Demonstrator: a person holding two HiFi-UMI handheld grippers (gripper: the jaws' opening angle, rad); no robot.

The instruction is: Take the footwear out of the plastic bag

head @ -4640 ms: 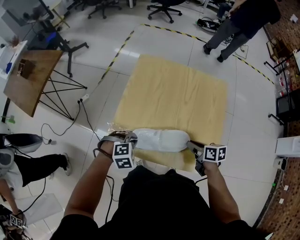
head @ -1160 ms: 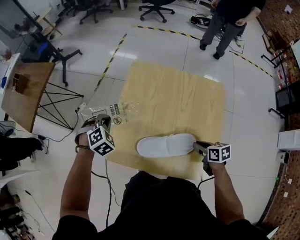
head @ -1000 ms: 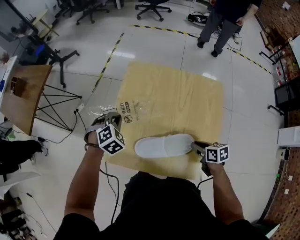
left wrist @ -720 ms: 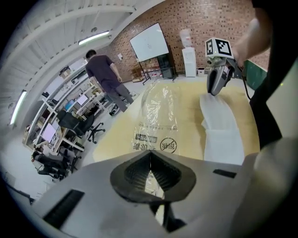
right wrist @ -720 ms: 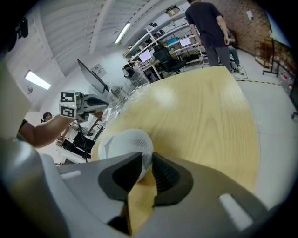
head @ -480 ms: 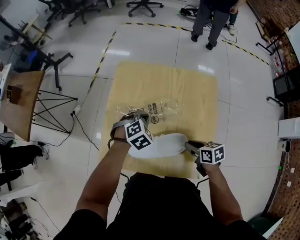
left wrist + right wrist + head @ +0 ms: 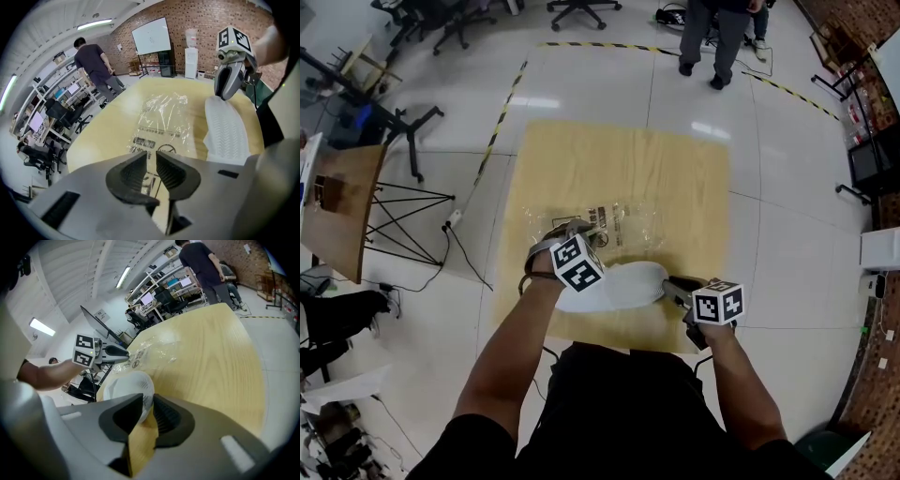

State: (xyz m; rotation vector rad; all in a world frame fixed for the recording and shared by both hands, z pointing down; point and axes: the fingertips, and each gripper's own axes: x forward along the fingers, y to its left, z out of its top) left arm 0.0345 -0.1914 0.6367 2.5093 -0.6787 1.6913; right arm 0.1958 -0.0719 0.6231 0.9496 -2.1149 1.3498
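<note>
Right gripper (image 7: pixel 147 411): jaws clamped on the white fabric slipper (image 7: pixel 623 284), steadying its end.
Left gripper (image 7: pixel 151 165): jaws just opening, slightly apart, nothing between them.
Clear printed plastic bag (image 7: pixel 623 220): flat, apparently emptied, just beyond the slipper.
Pale wooden board (image 7: pixel 609 159): under both.

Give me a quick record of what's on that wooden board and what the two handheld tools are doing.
surface: wooden board, pale yellow
bag: clear plastic bag, lying flat on the board
footwear: white slipper, on the board, outside the bag
right gripper: fingers closed on one end of the slipper
left gripper: fingers have just been opening, nothing between them
</note>
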